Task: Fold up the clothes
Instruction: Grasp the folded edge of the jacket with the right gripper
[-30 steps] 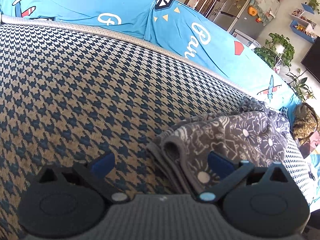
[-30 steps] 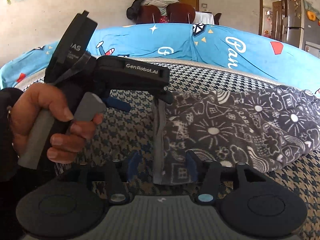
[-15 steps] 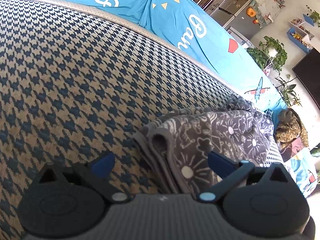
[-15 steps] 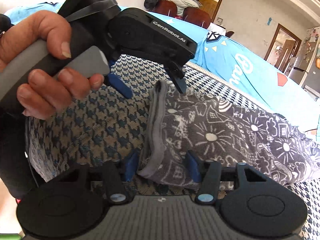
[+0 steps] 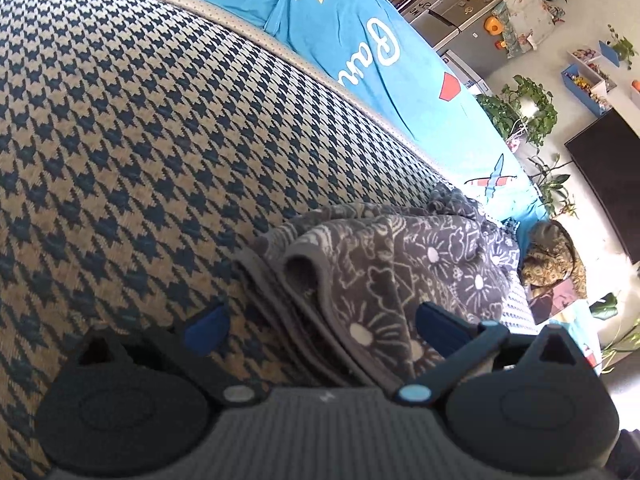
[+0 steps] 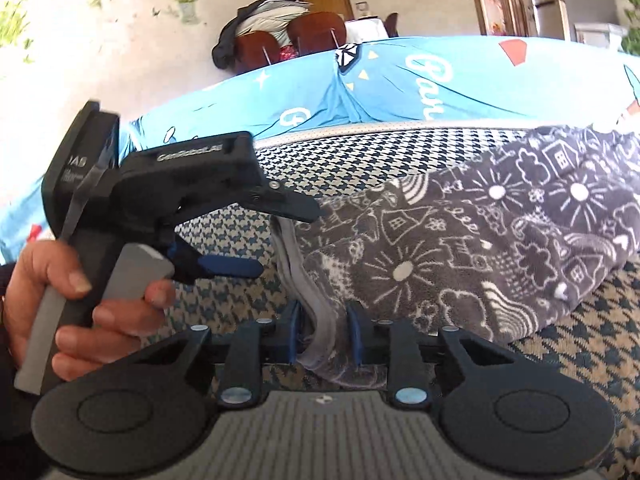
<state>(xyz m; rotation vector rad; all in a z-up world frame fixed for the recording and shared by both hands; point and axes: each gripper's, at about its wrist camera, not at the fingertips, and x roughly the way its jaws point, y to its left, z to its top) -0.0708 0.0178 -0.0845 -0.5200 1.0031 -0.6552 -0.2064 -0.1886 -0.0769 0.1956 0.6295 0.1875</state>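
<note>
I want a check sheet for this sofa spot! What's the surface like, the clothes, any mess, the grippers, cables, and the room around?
Surface: houndstooth sofa cover, blue sheet behind.
Job's things: grey patterned garment, partly folded, grey band facing both grippers.
Clutter: nothing seen.
Grippers: right gripper has just been closing, pads pinching the band; left gripper open, straddling the band's far end.
Cables: nothing seen.
Surroundings: chairs, fridge, plants.

**Soft fleece on coarse weave**

Here's the grey printed garment [image 6: 460, 248], fleecy and matt, with a smooth ribbed hem. Beneath it, the houndstooth cover [image 5: 168, 128] looks rough and coarsely woven. At twelve o'clock the blue sheet [image 6: 400, 88] is smooth cloth. The tongs [image 6: 325, 338] are matt black plastic with blue pads.
</note>
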